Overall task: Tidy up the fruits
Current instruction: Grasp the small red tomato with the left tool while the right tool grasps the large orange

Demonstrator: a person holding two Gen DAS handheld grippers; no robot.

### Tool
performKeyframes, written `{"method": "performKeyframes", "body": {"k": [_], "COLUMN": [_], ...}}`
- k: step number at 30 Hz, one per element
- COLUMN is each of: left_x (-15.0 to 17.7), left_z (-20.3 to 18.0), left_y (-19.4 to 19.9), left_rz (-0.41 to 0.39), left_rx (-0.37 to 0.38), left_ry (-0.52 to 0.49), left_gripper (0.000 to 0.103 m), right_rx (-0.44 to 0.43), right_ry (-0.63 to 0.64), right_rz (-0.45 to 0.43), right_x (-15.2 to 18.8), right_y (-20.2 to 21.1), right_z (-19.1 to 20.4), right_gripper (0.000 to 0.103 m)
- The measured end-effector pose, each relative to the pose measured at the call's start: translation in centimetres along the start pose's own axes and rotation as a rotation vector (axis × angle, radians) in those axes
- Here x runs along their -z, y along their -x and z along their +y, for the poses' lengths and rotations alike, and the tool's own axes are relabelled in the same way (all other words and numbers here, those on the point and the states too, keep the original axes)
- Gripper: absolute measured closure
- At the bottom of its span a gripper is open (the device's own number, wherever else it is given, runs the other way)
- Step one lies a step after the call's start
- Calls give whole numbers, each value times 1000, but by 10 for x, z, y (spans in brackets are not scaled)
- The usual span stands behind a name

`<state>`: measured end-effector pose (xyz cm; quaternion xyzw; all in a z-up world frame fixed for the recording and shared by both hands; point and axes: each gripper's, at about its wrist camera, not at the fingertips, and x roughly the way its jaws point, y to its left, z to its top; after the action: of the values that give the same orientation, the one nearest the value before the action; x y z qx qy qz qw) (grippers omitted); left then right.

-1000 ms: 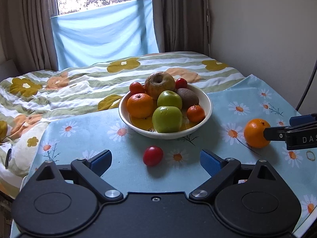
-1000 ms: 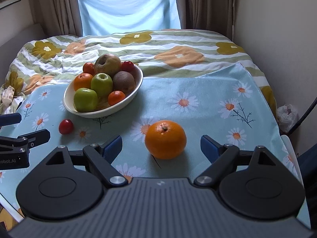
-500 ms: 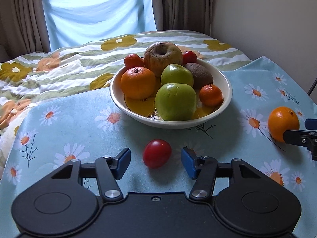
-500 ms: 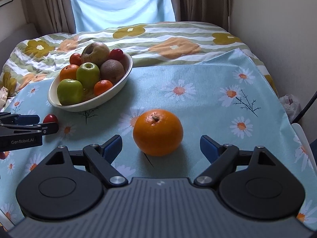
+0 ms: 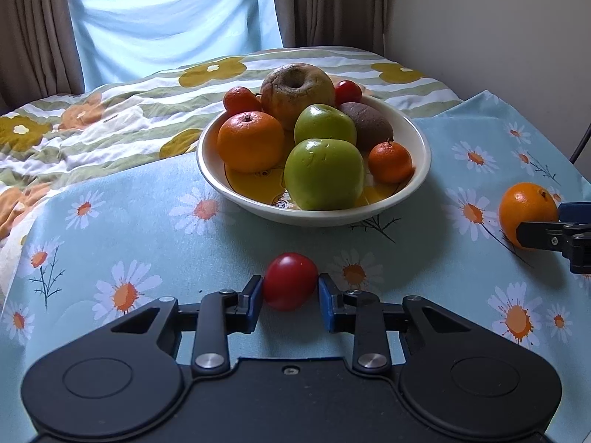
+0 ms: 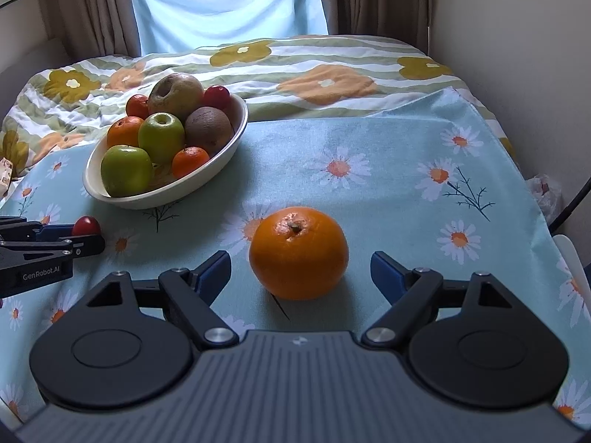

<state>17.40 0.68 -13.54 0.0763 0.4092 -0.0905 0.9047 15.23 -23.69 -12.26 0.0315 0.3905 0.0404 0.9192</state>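
On the blue daisy cloth (image 5: 155,221), a small red tomato (image 5: 290,281) lies at about 6 o'clock from the bowl (image 5: 421,170), close to it but not touching. The left gripper (image 5: 290,293) has just been closing, and now its two blue pads press on the tomato from each side. It is clenched on the tomato, which seems to sit on the cloth and is not lifted yet. The pads hold it at its widest part, probably so that the round, smooth tomato cannot slip out.

At about 3 o'clock from the tomato, well apart, lies a big orange (image 6: 298,253). The right gripper (image 6: 301,267) has its jaws wide, one on each side of the orange, and they do not touch it. It has been closing a little, but it grasps nothing yet. The jaws are so wide because the orange is much fatter than the tomato.

The bowl is already piled with green apples (image 5: 324,174), oranges, a kiwi (image 5: 365,126) and more. Both loose fruits likely belong in there. Room is tight, so the tomato may need a low gap near the rim, or it could roll off the pile.

Behind the cloth there is a flowery blanket (image 5: 110,122) and a window with curtains (image 5: 33,29).
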Motion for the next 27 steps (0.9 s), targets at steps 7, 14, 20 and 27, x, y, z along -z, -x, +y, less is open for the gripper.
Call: {"method": "performKeyframes", "body": {"k": [7, 14, 20, 27], "left_x": [12, 22, 25, 23], "left_z": [-3, -8, -7, -10], "left_y": [11, 21, 29, 56], "left_rz": [18, 23, 31, -8], "left_rx": [2, -6, -13, -36], "left_ry": [50, 78, 105, 141], "left_gripper": [68, 68, 68, 68], "right_rx": [2, 2, 12, -9], "right_ry": [13, 36, 61, 53], "right_rz": [2, 13, 12, 8], "right_x": [-2, -4, -6, -8], "right_y": [-7, -14, -17, -4], "right_z": [3, 6, 8, 9], "right_gripper": [9, 15, 26, 27]}}
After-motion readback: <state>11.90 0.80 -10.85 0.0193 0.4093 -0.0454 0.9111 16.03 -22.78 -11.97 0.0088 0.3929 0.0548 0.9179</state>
